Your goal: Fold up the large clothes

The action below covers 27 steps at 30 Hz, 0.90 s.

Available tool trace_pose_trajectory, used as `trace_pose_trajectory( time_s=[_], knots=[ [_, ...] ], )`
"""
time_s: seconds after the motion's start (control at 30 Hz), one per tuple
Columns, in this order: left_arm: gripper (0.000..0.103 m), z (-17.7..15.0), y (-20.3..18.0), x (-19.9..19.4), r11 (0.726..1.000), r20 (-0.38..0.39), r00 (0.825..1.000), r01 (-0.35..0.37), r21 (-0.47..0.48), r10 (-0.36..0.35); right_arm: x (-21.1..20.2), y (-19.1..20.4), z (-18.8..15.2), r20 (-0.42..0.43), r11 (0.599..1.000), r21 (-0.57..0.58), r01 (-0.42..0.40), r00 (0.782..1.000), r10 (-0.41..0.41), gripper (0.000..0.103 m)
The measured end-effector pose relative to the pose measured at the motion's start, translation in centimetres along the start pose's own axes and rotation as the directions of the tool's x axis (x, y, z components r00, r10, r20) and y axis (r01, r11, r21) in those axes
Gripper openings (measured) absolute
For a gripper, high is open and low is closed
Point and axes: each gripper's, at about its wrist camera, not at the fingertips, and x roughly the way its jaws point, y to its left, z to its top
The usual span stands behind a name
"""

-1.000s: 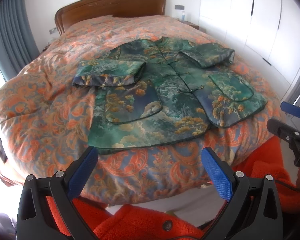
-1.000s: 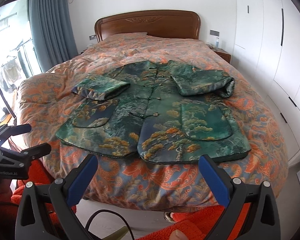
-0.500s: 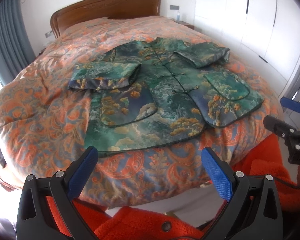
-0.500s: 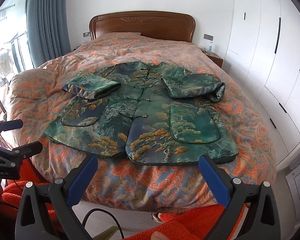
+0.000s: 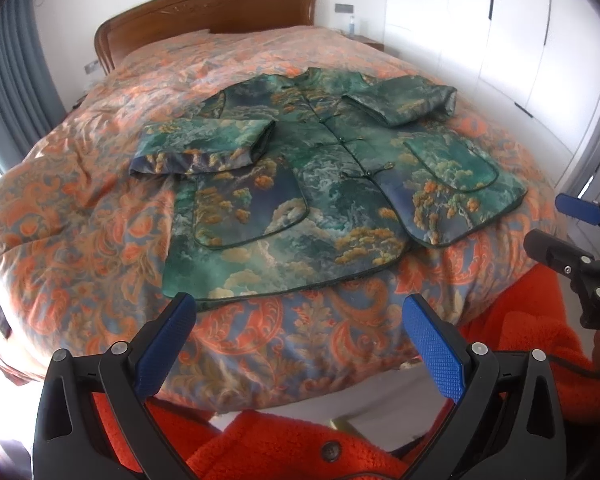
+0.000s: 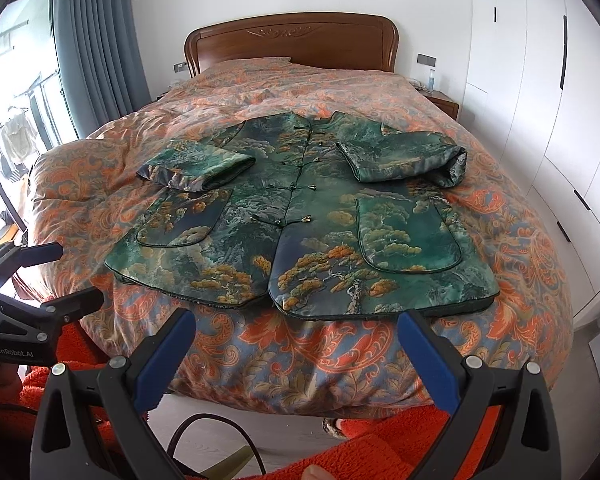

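A green patterned jacket (image 5: 332, 184) lies flat, front up, on the bed, with both sleeves folded in across the chest; it also shows in the right wrist view (image 6: 308, 216). My left gripper (image 5: 300, 340) is open and empty, held off the foot of the bed below the jacket's left hem. My right gripper (image 6: 296, 348) is open and empty, below the hem's middle. Each gripper shows in the other's view, the right one (image 5: 556, 224) at the right edge, the left one (image 6: 60, 276) at the left edge.
The bed has an orange and blue paisley quilt (image 6: 340, 356) and a wooden headboard (image 6: 292, 40). White wardrobes (image 6: 540, 80) line the right wall. Grey curtains (image 6: 96, 40) and a window are on the left. An orange fleece garment (image 5: 284, 448) fills the bottom.
Both grippers have moved slightly closer to the foot of the bed, and the jacket sits a little lower and larger in view. Jaws stay open.
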Motion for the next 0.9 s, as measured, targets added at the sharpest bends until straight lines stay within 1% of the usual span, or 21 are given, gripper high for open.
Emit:
trace_pose_trajectory(
  time_s=[0.13, 0.2, 0.27, 0.37, 0.43, 0.5, 0.53, 0.57, 0.6, 0.63, 0.7, 0.77, 0.8, 0.83, 0.87, 0.9],
  knots=[
    [0.103, 0.9, 1.3, -0.1, 1.0, 0.023, 1.0, -0.003, -0.004, 0.003, 0.0, 0.0, 0.0, -0.004, 1.0, -0.002, -0.002, 1.0, 0.002, 0.103],
    [0.103, 2.3, 2.8, 0.3, 1.0, 0.039, 0.999, -0.014, -0.002, 0.014, 0.2, 0.1, -0.1, -0.012, 1.0, -0.004, -0.005, 1.0, 0.005, 0.103],
    [0.103, 4.2, 4.3, 1.4, 1.0, 0.039, 0.999, -0.023, 0.008, 0.023, 0.3, 0.2, -0.1, -0.015, 1.0, -0.004, -0.011, 1.0, 0.011, 0.103],
    [0.103, 7.7, 5.5, 4.4, 0.996, 0.037, 0.998, -0.046, 0.081, 0.043, 0.4, 0.2, -0.2, -0.014, 1.0, 0.003, -0.015, 1.0, 0.015, 0.103],
    [0.103, 10.2, 5.8, 7.3, 0.988, 0.018, 0.999, -0.042, 0.148, 0.04, 0.4, 0.0, -0.3, -0.013, 1.0, 0.013, -0.017, 1.0, 0.018, 0.103],
    [0.103, 12.9, 6.1, 11.5, 0.982, -0.043, 0.999, 0.012, 0.19, -0.004, 0.4, -0.2, -0.5, -0.014, 1.0, 0.021, -0.017, 1.0, 0.017, 0.103],
    [0.103, 14.2, 6.3, 13.8, 0.981, -0.088, 0.996, 0.04, 0.191, -0.023, 0.3, -0.2, -0.5, -0.014, 1.0, 0.025, -0.015, 1.0, 0.015, 0.103],
    [0.102, 15.1, 6.3, 15.5, 0.98, -0.127, 0.991, 0.053, 0.193, -0.028, 0.2, -0.3, -0.6, -0.013, 1.0, 0.027, -0.012, 1.0, 0.012, 0.103],
    [0.102, 16.0, 6.2, 17.9, 0.98, -0.175, 0.984, 0.052, 0.193, -0.018, 0.1, -0.3, -0.6, -0.011, 1.0, 0.028, -0.008, 1.0, 0.008, 0.103],
    [0.102, 16.5, 6.1, 19.5, 0.98, -0.2, 0.98, 0.041, 0.195, -0.002, 0.0, -0.4, -0.7, -0.008, 1.0, 0.029, -0.003, 1.0, 0.003, 0.103],
    [0.102, 17.2, 5.5, 23.2, 0.977, -0.241, 0.969, 0.007, 0.213, 0.045, -0.3, -0.6, -0.9, -0.003, 0.999, 0.032, 0.008, 1.0, -0.008, 0.103],
    [0.099, 17.4, 5.2, 25.6, 0.976, -0.269, 0.959, -0.026, 0.218, 0.086, -0.4, -0.9, -1.1, -0.008, 0.999, 0.041, 0.016, 1.0, -0.015, 0.103],
    [0.089, 17.5, 5.4, 26.4, 0.977, -0.281, 0.954, -0.043, 0.21, 0.103, -0.3, -1.1, -1.3, -0.012, 0.999, 0.046, 0.017, 1.0, -0.017, 0.103],
    [0.082, 17.5, 5.6, 26.9, 0.979, -0.29, 0.951, -0.052, 0.199, 0.11, -0.2, -1.3, -1.4, -0.02, 0.998, 0.053, 0.018, 1.0, -0.017, 0.103],
    [0.058, 17.5, 6.1, 27.1, 0.981, -0.293, 0.949, -0.064, 0.184, 0.117, -0.1, -1.5, -1.6, -0.026, 0.998, 0.059, 0.018, 1.0, -0.016, 0.103],
    [0.03, 17.6, 6.6, 27.0, 0.983, -0.292, 0.949, -0.069, 0.169, 0.117, -0.1, -1.7, -1.7, -0.03, 0.998, 0.064, 0.017, 0.999, -0.015, 0.103]
  ],
)
